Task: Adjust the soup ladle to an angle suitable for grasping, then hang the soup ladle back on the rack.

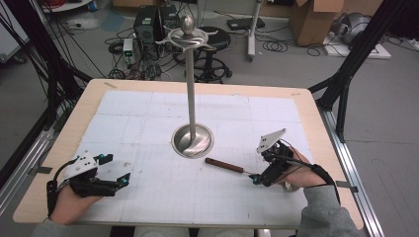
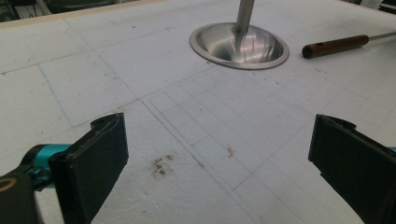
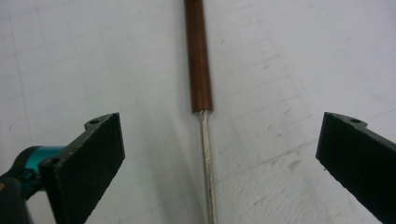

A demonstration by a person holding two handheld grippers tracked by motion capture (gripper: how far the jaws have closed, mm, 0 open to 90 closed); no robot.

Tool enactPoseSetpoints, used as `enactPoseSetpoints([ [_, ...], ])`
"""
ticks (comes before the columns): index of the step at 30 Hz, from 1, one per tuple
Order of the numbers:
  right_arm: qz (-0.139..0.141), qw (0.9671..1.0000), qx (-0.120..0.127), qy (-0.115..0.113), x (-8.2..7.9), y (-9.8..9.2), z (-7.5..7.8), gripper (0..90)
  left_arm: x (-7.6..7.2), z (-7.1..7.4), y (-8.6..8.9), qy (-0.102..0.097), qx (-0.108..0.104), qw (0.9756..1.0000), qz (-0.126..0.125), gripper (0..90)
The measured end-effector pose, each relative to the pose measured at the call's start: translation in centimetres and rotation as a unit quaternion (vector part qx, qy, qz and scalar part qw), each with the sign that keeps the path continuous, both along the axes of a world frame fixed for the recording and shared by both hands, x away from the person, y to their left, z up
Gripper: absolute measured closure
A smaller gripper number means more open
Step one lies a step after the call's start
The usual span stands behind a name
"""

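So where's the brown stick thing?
In the high view, the brown-handled tool lies flat on the white mat, just right of the metal stand's round base, its thin metal end pointing at the open right gripper.

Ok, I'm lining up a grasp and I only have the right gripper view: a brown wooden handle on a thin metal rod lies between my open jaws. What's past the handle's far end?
Observer: The brown wooden handle points toward the round steel base of a tall metal stand. A gap of white gridded mat separates them.
Operator: Anything on that stand?
Observer: Its top carries curved hooks under a ball knob, and I see nothing hanging from them.
Operator: And the left gripper?
Observer: The left gripper is open over the mat's front left part, with nothing between its jaws.
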State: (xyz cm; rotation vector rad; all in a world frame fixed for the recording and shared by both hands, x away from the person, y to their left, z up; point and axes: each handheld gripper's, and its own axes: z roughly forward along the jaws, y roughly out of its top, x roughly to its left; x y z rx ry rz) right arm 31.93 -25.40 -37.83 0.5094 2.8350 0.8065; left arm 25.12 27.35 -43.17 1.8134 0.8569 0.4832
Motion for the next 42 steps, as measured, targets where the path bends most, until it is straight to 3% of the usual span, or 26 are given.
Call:
enactPoseSetpoints([
  [4, 0.011, 0.9995, -0.025, 0.018, -0.4, -0.1, -0.7, 0.1, 0.5, 0.0, -0.4, 0.001, 0.0, 1.0, -0.007, 5.5],
  [11, -0.001, 0.9984, -0.048, 0.032, -0.9, -0.8, -1.1, 0.4, 1.1, -0.1, -1.0, 0.002, 0.001, 0.9998, -0.019, 5.5],
  [16, 0.004, 0.999, -0.019, 0.04, -0.7, -0.9, -1.2, 0.4, 1.1, -0.1, -1.1, 0.003, 0.002, 0.9998, -0.022, 5.5],
  [21, 0.007, 0.9973, -0.062, 0.038, -0.3, -0.5, -1.7, 6.3, 1.1, -0.1, -1.0, 0.004, 0.005, 0.9998, -0.021, 5.5],
  [23, 0.013, 0.9963, -0.079, 0.033, -0.3, -0.4, -1.8, 17.1, 1.1, -0.1, -1.1, 0.005, 0.003, 0.9998, -0.021, 5.5],
  [26, 0.013, 0.9953, -0.094, 0.021, -0.1, -0.4, -2.1, 22.0, 1.1, -0.2, -1.1, 0.006, 0.006, 0.9997, -0.022, 5.5],
  [28, 0.014, 0.9944, -0.103, 0.019, -0.1, -0.5, -2.1, 29.7, 1.1, -0.2, -1.1, 0.008, 0.006, 0.9997, -0.023, 5.5],
  [36, 0.008, 0.9921, -0.117, 0.044, 0.1, -0.8, -2.4, 52.7, 1.1, -0.2, -1.1, 0.009, 0.009, 0.9996, -0.025, 7.7],
  [42, -0.003, 0.9908, -0.123, 0.055, 0.2, -1.4, -2.4, 62.4, 1.1, -0.2, -1.1, 0.009, 0.009, 0.9996, -0.026, 7.6],
])
